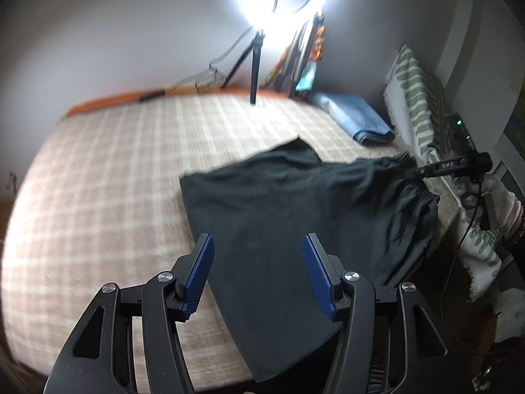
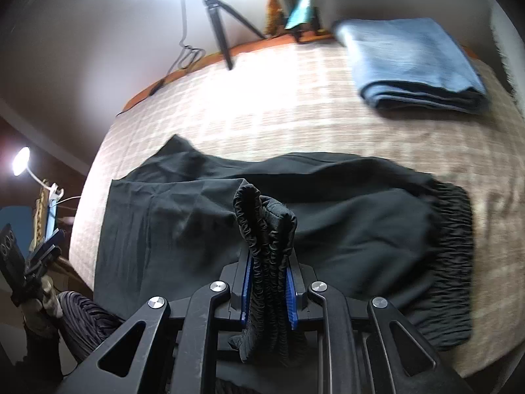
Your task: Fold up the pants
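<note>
Black pants (image 1: 295, 203) lie partly folded on a beige checked bed cover (image 1: 115, 170). My left gripper (image 1: 259, 249) is open and empty, hovering over the leg end of the pants. My right gripper (image 2: 267, 262) is shut on the gathered elastic waistband (image 2: 265, 229) of the pants (image 2: 328, 210), holding a bunch of it upright between the blue pads (image 2: 291, 298). The right gripper also shows in the left wrist view (image 1: 416, 172) at the waistband on the right. The rest of the waistband (image 2: 452, 256) lies flat at the right.
A folded blue garment (image 2: 410, 62) lies at the far right of the bed (image 2: 295, 105); it also shows in the left wrist view (image 1: 357, 118). A ring light on a tripod (image 1: 256, 65) stands at the far edge. A green patterned cloth (image 1: 416, 105) hangs at the right.
</note>
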A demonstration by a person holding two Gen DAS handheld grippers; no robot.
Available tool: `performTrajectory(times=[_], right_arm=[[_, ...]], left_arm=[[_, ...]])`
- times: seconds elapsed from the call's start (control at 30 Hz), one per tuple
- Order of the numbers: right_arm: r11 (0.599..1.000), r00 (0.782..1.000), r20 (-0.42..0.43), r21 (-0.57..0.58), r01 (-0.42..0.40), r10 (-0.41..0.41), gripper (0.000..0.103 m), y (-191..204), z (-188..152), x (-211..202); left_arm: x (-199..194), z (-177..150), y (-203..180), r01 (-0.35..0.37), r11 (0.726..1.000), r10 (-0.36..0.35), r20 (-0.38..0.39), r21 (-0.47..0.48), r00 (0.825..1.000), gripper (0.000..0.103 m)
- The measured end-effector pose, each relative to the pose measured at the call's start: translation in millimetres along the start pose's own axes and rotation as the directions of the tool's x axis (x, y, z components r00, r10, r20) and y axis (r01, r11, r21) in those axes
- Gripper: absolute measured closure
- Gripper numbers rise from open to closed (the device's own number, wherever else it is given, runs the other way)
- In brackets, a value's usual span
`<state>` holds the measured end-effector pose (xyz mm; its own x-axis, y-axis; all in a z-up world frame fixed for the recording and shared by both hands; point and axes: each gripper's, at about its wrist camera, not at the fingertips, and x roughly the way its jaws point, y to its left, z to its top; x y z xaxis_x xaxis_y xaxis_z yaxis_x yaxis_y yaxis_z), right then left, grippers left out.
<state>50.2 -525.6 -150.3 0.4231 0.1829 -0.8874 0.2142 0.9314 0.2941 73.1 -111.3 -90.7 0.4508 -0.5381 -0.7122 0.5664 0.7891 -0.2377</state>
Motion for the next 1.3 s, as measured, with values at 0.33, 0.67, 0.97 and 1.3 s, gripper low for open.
performTrajectory(times=[0.33, 0.67, 0.97, 1.3], right_arm=[[0.994, 0.995, -0.006, 0.049, 0.102, -0.102, 0.087, -54, 4, -13], [0.982, 0.983, -0.025, 0.042, 0.182, -0.181, 0.085, -75, 7, 6], [0.941, 0.939, 0.068, -0.022, 0.339, -0.337, 0.064, -46, 3, -9], [0.977, 0.971, 0.204, -0.151, 0.153, -0.121, 0.047, 66, 6, -29]], left_arm=[[40, -22, -9, -0.024, 1.0, 0.022, -0.096, -0.019, 0.995, 0.048], [52, -34, 0, -0.083, 0.995, 0.076, -0.13, -0.051, 0.989, 0.048], [51, -50, 7, -0.023, 0.99, 0.002, -0.146, -0.142, 0.989, 0.048], [48, -58, 7, 0.043, 0.977, -0.065, -0.101, -0.207, 0.993, 0.05]])
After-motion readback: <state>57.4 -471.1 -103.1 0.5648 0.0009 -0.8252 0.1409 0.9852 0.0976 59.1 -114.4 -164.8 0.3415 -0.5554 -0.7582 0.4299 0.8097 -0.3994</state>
